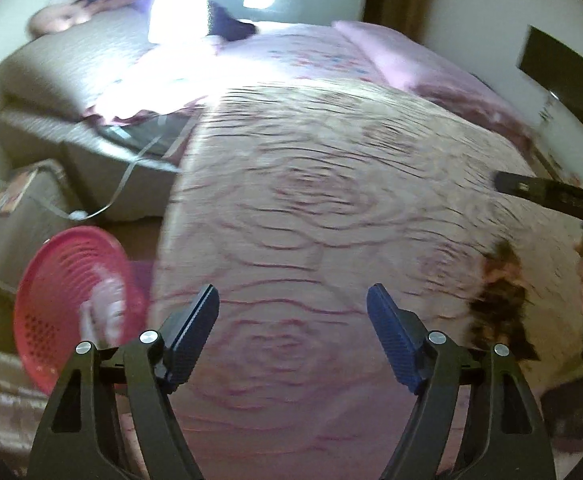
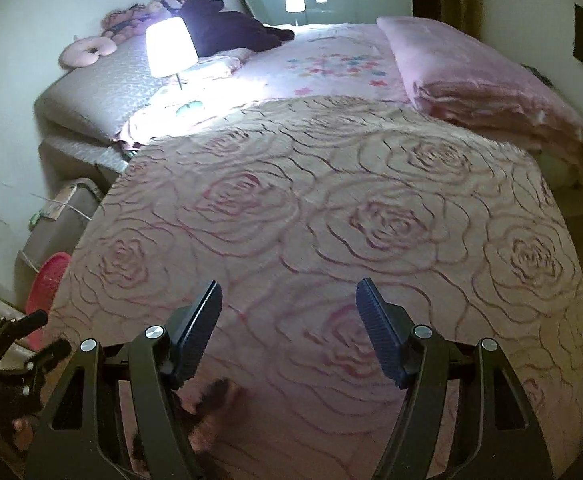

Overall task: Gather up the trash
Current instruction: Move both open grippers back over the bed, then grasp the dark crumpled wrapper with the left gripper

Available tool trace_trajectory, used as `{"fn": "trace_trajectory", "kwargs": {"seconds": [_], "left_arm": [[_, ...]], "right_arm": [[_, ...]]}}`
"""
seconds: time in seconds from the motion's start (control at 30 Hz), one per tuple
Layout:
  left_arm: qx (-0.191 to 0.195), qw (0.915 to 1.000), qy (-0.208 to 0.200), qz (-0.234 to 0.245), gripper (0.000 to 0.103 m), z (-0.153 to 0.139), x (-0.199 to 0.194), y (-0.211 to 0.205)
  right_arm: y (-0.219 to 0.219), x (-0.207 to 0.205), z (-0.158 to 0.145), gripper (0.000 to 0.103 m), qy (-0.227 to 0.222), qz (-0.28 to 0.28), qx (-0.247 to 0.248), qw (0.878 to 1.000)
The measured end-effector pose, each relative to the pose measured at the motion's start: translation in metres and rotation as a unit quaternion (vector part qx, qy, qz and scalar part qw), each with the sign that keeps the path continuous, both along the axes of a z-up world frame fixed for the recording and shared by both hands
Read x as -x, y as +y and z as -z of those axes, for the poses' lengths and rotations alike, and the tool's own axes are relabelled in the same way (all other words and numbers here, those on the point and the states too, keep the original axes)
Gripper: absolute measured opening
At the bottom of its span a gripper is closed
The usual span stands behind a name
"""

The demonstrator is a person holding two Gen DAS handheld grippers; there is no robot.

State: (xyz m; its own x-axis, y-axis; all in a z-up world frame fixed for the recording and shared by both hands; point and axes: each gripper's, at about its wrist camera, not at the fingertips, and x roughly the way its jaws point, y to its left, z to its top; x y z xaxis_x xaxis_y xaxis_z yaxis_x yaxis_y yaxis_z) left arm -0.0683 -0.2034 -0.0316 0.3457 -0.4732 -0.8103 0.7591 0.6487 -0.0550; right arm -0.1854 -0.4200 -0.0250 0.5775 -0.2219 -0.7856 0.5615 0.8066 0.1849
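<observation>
A red perforated basket (image 1: 71, 300) stands on the floor left of the bed, with a pale crumpled piece (image 1: 105, 308) inside it; its rim also shows in the right wrist view (image 2: 47, 280). A dark brown crumpled wrapper (image 1: 499, 304) lies on the rose-patterned blanket (image 1: 311, 220) at the right; it also shows blurred in the right wrist view (image 2: 211, 408) under the left finger. My left gripper (image 1: 293, 312) is open and empty above the blanket. My right gripper (image 2: 289, 306) is open and empty above the blanket (image 2: 331, 220).
A lit lamp (image 2: 169, 46) stands on the bed's far left part. A folded pink quilt (image 2: 483, 88) lies at the far right. A grey box (image 1: 23, 208) stands on the floor beside the basket. The other gripper (image 1: 551, 196) shows at the right edge.
</observation>
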Motion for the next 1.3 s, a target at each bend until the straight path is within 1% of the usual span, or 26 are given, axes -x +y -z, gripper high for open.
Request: {"fn": "trace_trajectory", "kwargs": {"seconds": [0.2,0.27,0.33,0.4,0.47,0.57,0.67,0.73,0.77,0.8,0.87,0.9,0.97,1.0,1.17,1.3], "left_arm": [[0.007,0.9968,0.007,0.08,0.074,-0.002,0.045,-0.027],[0.015,0.9946,0.019,0.101,0.074,-0.002,0.057,-0.033],[0.026,0.991,0.041,0.125,0.074,-0.003,0.067,-0.039],[0.032,0.9867,0.052,0.151,0.074,-0.002,0.081,-0.045],[0.026,0.9835,0.051,0.172,0.074,0.001,0.092,-0.052],[0.012,0.9815,0.053,0.184,0.074,0.01,0.101,-0.06],[-0.01,0.9841,0.046,0.171,0.073,0.022,0.099,-0.069],[-0.009,0.9852,0.038,0.167,0.071,0.023,0.097,-0.069],[-0.012,0.986,0.028,0.164,0.067,0.023,0.097,-0.068],[-0.014,0.9864,0.022,0.162,0.065,0.023,0.095,-0.067],[-0.012,0.9878,0.019,0.154,0.06,0.022,0.09,-0.063],[-0.011,0.9891,0.016,0.146,0.058,0.021,0.085,-0.061],[-0.009,0.9915,0.016,0.129,0.052,0.019,0.074,-0.055],[-0.007,0.9928,0.017,0.118,0.052,0.018,0.065,-0.051],[-0.003,0.997,0.011,0.076,0.049,0.013,0.037,-0.037],[-0.001,0.9986,0.007,0.053,0.047,0.01,0.025,-0.027]], "right_arm": [[-0.006,0.013,0.009,0.067,-0.002,0.013,-0.015,1.0],[-0.008,0.016,0.01,0.067,-0.005,0.015,-0.018,1.0],[-0.01,0.018,0.01,0.067,-0.008,0.017,-0.02,1.0],[-0.012,0.02,0.009,0.067,-0.011,0.021,-0.021,0.999],[-0.014,0.023,0.009,0.068,-0.013,0.023,-0.022,0.999],[-0.017,0.025,0.01,0.068,-0.013,0.025,-0.023,0.999],[-0.018,0.027,0.012,0.067,-0.011,0.025,-0.024,0.999],[-0.017,0.027,0.013,0.067,-0.011,0.023,-0.024,0.999],[-0.017,0.028,0.013,0.068,-0.011,0.022,-0.025,0.999],[-0.016,0.028,0.013,0.067,-0.011,0.021,-0.025,0.999],[-0.015,0.028,0.014,0.067,-0.012,0.018,-0.026,0.999],[-0.014,0.028,0.014,0.067,-0.013,0.016,-0.026,0.999],[-0.011,0.027,0.014,0.067,-0.016,0.008,-0.028,0.999],[-0.009,0.025,0.013,0.067,-0.018,0.004,-0.028,0.999],[0.006,0.019,0.009,0.067,-0.035,-0.033,-0.026,0.999],[0.023,0.012,0.005,0.067,-0.045,-0.083,-0.029,0.995]]}}
